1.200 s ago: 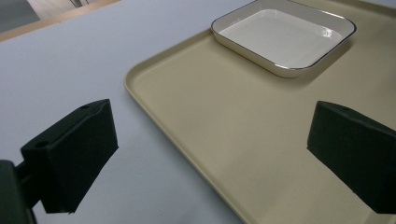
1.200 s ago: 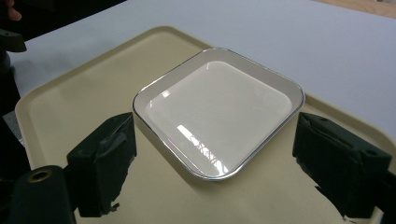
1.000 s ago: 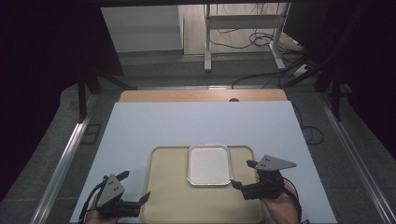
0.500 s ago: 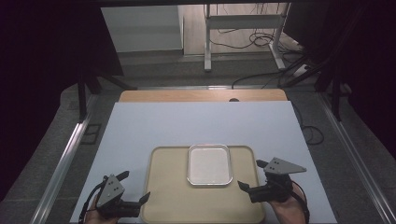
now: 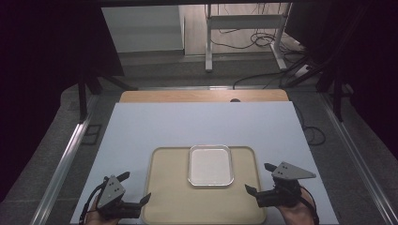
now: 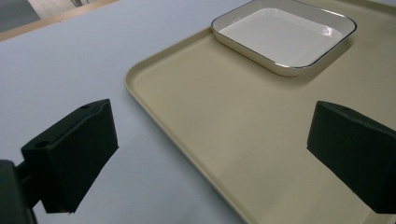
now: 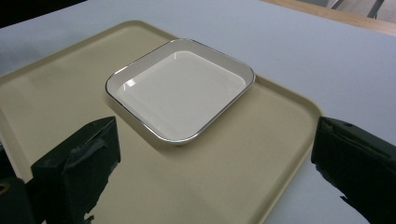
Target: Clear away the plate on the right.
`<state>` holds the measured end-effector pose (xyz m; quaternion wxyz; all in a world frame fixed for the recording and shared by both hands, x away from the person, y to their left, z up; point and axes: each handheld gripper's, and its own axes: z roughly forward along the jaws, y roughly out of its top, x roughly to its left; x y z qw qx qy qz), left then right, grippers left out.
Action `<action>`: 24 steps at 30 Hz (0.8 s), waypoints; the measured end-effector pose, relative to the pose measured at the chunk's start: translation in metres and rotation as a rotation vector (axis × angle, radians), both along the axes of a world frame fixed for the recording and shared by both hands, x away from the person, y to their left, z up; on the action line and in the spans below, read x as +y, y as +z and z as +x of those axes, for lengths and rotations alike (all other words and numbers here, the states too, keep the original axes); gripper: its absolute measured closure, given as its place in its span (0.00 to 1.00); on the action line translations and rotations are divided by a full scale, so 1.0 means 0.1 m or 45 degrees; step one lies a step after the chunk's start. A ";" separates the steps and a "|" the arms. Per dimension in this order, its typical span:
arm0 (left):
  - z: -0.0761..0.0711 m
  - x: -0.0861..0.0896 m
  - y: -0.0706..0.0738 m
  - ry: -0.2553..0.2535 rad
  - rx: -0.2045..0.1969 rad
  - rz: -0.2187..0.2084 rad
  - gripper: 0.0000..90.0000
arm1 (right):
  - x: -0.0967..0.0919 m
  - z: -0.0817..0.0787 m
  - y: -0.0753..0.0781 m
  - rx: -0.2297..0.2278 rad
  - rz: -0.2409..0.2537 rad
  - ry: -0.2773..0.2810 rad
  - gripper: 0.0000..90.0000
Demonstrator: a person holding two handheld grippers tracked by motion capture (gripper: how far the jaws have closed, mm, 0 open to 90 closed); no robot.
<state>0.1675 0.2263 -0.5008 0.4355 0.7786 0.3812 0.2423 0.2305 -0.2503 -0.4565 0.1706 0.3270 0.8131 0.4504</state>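
Jaws of the right gripper (image 5: pixel 261 178) have just been opening and stand wide with nothing between them, straddling the near right edge of the beige tray (image 5: pixel 166 197). Left gripper (image 5: pixel 135 187) also gapes empty across the tray's near left edge. White square dish (image 5: pixel 210 165) sits on the tray's far middle, apart from both

No readable text in any view

The beige tray (image 5: pixel 164 206), the white dish (image 5: pixel 211 165) on it and the pale table (image 5: pixel 197 122) are all plain surfaces, with no label, brand, number or sign on them; the grey plates on top of the two grippers carry no marking that can be made out
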 end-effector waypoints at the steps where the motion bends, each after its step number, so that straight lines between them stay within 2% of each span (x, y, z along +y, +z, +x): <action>1: 0.00 0.00 0.00 -0.002 0.002 0.002 0.01 | -0.01 -0.01 0.00 -0.004 -0.006 -0.003 0.01; 11: 0.00 0.00 0.00 -0.004 0.002 0.007 0.02 | -0.13 -0.12 0.02 -0.026 -0.028 -0.053 0.01; 21: 0.00 -0.01 0.00 -0.003 0.002 0.009 0.02 | -0.26 -0.24 0.01 -0.050 -0.017 -0.114 0.00; 24: 0.00 -0.01 0.00 -0.003 0.003 0.012 0.02 | -0.30 -0.27 -0.02 -0.042 -0.014 -0.126 0.00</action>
